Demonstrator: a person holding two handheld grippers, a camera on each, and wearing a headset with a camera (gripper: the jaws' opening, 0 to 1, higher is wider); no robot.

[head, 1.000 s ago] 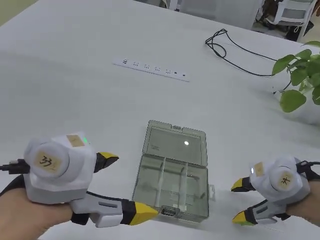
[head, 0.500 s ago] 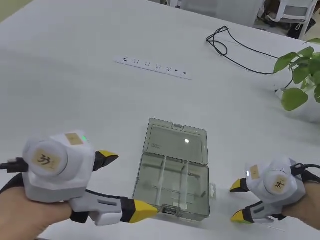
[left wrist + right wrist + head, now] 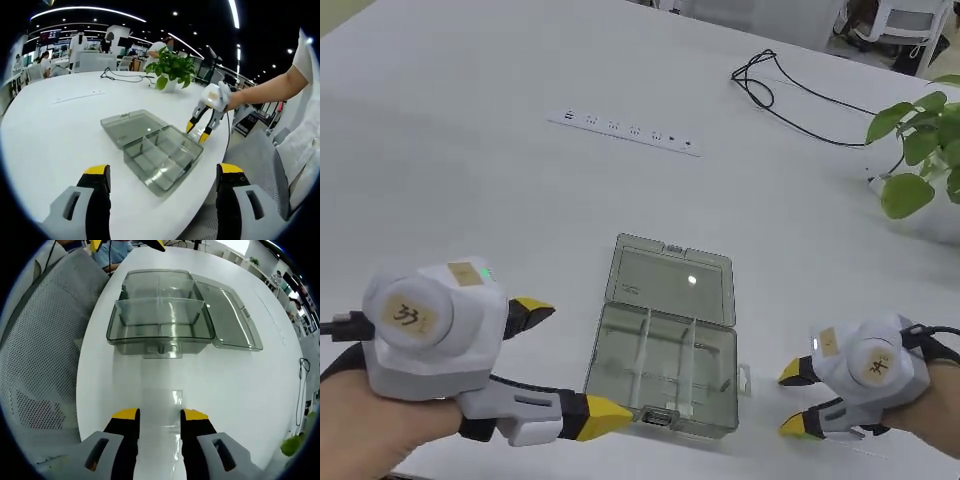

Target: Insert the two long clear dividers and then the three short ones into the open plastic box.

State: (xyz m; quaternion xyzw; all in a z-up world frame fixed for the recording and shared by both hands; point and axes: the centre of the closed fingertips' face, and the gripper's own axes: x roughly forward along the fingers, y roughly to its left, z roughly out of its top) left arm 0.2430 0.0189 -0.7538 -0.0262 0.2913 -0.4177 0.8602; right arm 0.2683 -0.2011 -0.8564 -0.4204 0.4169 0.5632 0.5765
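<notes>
Smoky plastic box [image 3: 705, 418] sat open on the white table [image 3: 470, 150]. The left hand-held gripper [image 3: 575, 360] gaped wide; the right hand-held gripper [image 3: 789, 401], jaws slightly apart, faced a clear divider [image 3: 176, 400] lying flat.

We note a white table [image 3: 450, 180], a white power strip [image 3: 625, 133] lying flat toward its far side, a black cable [image 3: 748, 97] looped beyond it, a leafy green plant [image 3: 918, 150] at the right edge, and a grey mesh chair [image 3: 37, 350] just beside the table's rim.
</notes>
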